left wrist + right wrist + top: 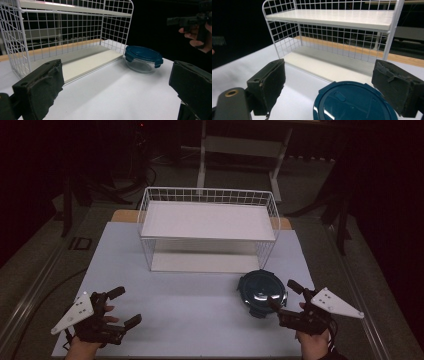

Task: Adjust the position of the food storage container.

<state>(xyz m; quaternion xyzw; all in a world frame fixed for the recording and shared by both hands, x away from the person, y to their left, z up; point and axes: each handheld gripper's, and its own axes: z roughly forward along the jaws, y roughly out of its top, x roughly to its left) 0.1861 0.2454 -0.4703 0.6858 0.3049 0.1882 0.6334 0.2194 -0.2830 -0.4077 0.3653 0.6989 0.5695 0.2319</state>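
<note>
A round glass container with a dark teal snap lid [261, 291] [143, 58] [353, 103] sits on the white table, just in front of the right end of a white wire shelf rack [208, 228] [62, 32] [337, 32]. My right gripper [286, 295] is open, its jaws reaching around the container's near right side without touching it; in the right gripper view the lid lies between the two pads [270, 85]. My left gripper [124, 307] is open over the bare table at the front left, far from the container.
The rack has an upper white shelf board [207, 220] and a lower one [202, 262], both bare. The white table top [185, 305] ends close behind the rack; a wooden edge [125, 215] shows there. Dark floor and stands lie beyond.
</note>
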